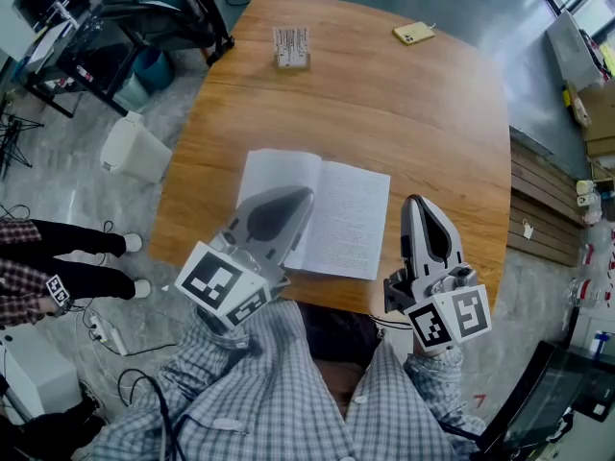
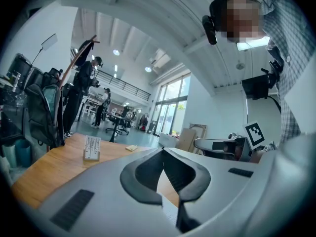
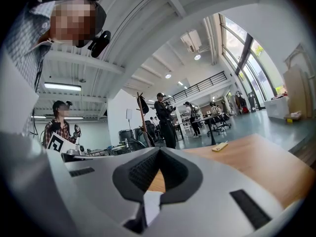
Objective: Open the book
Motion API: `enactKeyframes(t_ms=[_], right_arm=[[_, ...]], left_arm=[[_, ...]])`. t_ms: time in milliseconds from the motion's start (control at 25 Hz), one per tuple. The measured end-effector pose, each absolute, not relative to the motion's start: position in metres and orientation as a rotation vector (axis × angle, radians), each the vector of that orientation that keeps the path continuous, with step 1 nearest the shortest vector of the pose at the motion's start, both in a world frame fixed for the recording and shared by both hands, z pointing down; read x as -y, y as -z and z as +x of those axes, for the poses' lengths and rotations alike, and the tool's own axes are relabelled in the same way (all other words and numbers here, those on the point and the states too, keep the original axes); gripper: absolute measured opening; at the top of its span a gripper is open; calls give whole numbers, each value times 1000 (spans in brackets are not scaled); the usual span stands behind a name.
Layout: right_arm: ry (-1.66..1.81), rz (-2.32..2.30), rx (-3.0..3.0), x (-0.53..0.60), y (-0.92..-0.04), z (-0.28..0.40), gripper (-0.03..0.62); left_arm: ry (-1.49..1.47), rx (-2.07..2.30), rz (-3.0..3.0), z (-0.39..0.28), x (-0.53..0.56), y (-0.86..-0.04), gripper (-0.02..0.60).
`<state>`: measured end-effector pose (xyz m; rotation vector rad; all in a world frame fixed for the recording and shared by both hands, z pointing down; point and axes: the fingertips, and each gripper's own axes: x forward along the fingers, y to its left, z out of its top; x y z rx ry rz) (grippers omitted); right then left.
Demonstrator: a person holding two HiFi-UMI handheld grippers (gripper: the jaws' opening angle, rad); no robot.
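Observation:
The book point(image 1: 332, 214) lies open and flat on the wooden table point(image 1: 432, 133), white pages up, near the front edge. My left gripper point(image 1: 306, 192) hovers level over the book's left page, its jaws shut with nothing between them. In the left gripper view the closed tips point(image 2: 163, 151) meet, and a strip of white page point(image 2: 165, 184) shows below them. My right gripper point(image 1: 413, 200) is held just right of the book, apart from it, also shut and empty. The right gripper view has its tips point(image 3: 159, 150) together, with a bit of page point(image 3: 152, 204) underneath.
A small card stand point(image 1: 290, 48) and a yellow phone point(image 1: 414, 34) sit at the table's far side. A white bin point(image 1: 135, 149) stands on the floor to the left, with a seated person's legs point(image 1: 67, 257) beyond it. Desks and people fill the background.

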<state>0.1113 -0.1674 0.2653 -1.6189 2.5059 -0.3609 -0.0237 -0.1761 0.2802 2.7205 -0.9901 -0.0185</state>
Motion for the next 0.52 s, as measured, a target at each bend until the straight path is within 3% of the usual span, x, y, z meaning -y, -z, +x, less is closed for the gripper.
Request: enactKeyframes(t_ms=[520], right_arm=[[387, -1615, -2517, 166, -271, 108, 18]], left_arm=[[21, 997, 2707, -30, 177, -283, 9]])
